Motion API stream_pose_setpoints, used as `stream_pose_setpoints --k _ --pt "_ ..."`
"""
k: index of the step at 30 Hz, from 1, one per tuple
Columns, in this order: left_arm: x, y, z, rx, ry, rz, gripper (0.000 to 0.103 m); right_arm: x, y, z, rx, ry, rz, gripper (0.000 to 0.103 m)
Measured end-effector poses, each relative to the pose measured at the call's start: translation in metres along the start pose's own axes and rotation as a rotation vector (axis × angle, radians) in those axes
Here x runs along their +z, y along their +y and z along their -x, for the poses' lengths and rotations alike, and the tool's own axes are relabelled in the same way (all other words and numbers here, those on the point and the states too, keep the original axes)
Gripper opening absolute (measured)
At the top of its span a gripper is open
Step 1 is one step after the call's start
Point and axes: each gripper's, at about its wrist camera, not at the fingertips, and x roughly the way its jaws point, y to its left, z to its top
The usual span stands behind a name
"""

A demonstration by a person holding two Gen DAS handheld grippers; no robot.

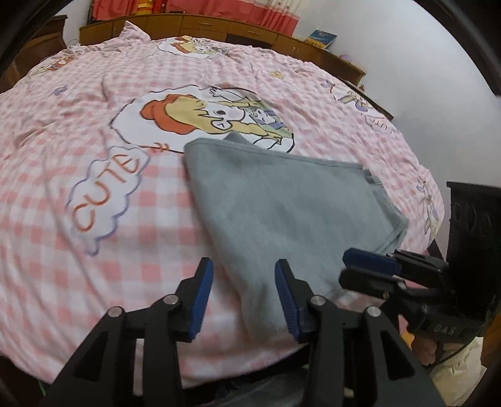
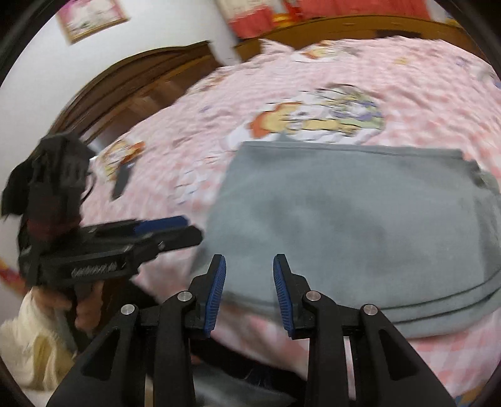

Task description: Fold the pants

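Grey pants [image 1: 281, 200] lie folded into a flat rectangle on the pink checked bed cover [image 1: 94, 250]; they also fill the middle of the right wrist view [image 2: 360, 219]. My left gripper [image 1: 244, 266] is open and empty, just above the pants' near left edge. My right gripper [image 2: 249, 261] is open and empty over the pants' near edge. The right gripper shows at the right of the left wrist view [image 1: 369, 266]. The left gripper shows at the left of the right wrist view [image 2: 162, 231]. The right wrist view is blurred by motion.
The bed cover has a cartoon print [image 1: 213, 115] beyond the pants. A wooden headboard [image 1: 219, 28] runs along the far side, with a book [image 1: 321, 39] on it. A dark flat object [image 2: 120, 183] lies on the bed at left. Wooden furniture [image 2: 131, 87] stands behind.
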Motion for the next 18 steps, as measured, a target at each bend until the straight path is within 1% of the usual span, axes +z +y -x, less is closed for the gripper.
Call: stream_pose_setpoints --k 2,4,6,8,10,12,15,18 --pt "-0.004 0.002 -0.015 0.058 0.035 -0.001 0.046 -0.006 -0.005 -0.015 -0.032 0.052 -0.014 0.032" --pt "-0.015 0.010 -0.024 0.069 0.063 0.024 0.050 -0.017 -0.006 -0.024 -0.046 0.083 -0.007 0.032" --pt "-0.024 0.020 -0.030 0.070 0.094 0.064 0.054 -0.026 -0.004 -0.024 -0.055 0.071 0.008 0.032" --pt "-0.031 0.031 -0.030 0.031 0.090 0.115 0.055 -0.030 -0.001 -0.022 -0.056 0.065 0.015 0.033" --pt "-0.031 0.034 -0.025 0.011 0.081 0.135 0.055 -0.031 0.001 -0.017 -0.061 0.079 0.017 0.033" --pt "-0.028 0.032 -0.021 0.006 0.068 0.132 0.055 -0.033 0.003 -0.009 -0.068 0.070 0.024 0.033" --pt "-0.023 0.026 -0.015 -0.022 0.030 0.109 0.055 -0.032 0.003 0.004 -0.094 0.035 0.023 0.033" --pt "-0.017 0.019 -0.021 -0.032 0.040 0.102 0.055 -0.031 -0.004 0.019 -0.119 -0.005 0.007 0.033"
